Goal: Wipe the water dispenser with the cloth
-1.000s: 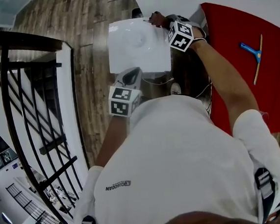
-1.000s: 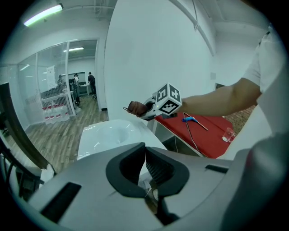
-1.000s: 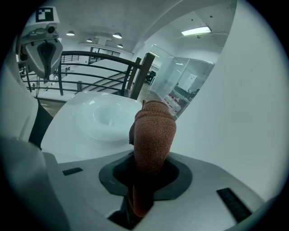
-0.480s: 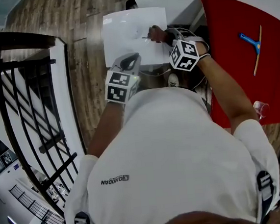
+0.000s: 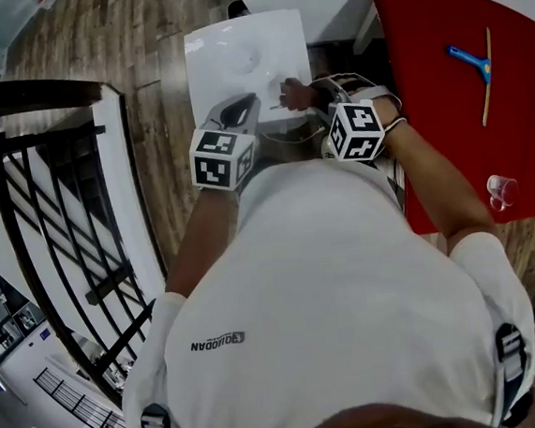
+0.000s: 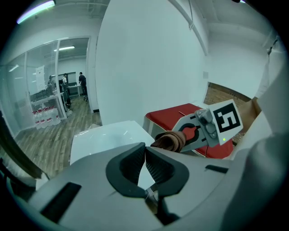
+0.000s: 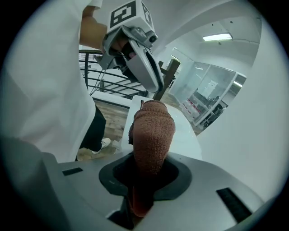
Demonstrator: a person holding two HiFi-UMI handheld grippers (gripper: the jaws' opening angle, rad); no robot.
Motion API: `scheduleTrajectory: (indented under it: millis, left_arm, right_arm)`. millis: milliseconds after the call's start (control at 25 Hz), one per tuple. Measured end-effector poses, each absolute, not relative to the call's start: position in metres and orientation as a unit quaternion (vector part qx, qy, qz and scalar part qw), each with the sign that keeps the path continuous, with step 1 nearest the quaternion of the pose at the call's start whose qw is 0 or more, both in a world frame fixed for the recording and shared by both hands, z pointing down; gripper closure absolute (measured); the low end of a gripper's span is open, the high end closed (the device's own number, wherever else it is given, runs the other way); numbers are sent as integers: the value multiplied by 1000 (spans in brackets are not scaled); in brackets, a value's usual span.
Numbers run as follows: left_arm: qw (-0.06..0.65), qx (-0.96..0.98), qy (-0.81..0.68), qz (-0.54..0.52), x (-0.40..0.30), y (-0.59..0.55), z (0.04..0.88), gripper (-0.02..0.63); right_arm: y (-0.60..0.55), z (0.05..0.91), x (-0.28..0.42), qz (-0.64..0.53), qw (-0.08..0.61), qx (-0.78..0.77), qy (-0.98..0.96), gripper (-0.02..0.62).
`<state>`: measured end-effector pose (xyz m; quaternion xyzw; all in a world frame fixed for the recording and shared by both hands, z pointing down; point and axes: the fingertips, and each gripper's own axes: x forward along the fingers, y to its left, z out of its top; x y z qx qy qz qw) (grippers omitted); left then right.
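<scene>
**Head view:** A person in a white shirt [image 5: 332, 296] bends over the white water dispenser [image 5: 234, 56]. It stands on a wood floor [image 5: 153, 97] between a black railing [image 5: 51, 210] and a red tabletop [image 5: 445, 97]. The left tongs [image 5: 242, 110] hang over the near edge of the dispenser's top. The right tongs [image 5: 295, 93] bring a brown cloth [image 5: 303, 94] to the top's near right corner. This view does not show whether the cloth touches the top. A blue-headed squeegee [image 5: 475, 64] and a clear cup [image 5: 501, 191] sit well apart on the tabletop.

**Left gripper view:** This view shows what the overhead angle cannot: the left tongs are drawn together at the tips with nothing between them. Beyond them lies the dispenser's top, and the rolled cloth juts from the right tongs beside its edge. A glass-walled room [image 6: 54, 90] shows far behind.

**Right gripper view:** The right tongs are clamped on the cloth, which stands out as a thick roll over the white top. The left tongs point down just past the cloth's end. Only this view shows a white shoe [image 7: 103, 143] on the floor beside the dispenser.
</scene>
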<state>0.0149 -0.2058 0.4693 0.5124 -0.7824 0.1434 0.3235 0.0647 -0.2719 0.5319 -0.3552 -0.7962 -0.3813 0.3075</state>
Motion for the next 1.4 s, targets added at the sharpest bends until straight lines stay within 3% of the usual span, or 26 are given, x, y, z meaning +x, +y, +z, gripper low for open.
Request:
scheduleTrajectory:
  millis: [160, 640, 1000, 1400]
  left_arm:
    - [319, 513, -784, 145, 19, -210, 467, 604]
    - [319, 516, -780, 155, 30, -227, 466, 605]
    - [318, 526, -769, 177, 38, -240, 462, 604]
    - [347, 511, -764, 189, 33, -231, 478, 606]
  right_arm:
    - [-259, 528, 82, -338, 317, -376, -802, 531]
    - [-256, 516, 100, -36, 307, -349, -885, 531]
    - [-334, 512, 69, 382, 234, -233, -863, 531]
    - [-336, 584, 58, 445, 274, -209, -827, 531]
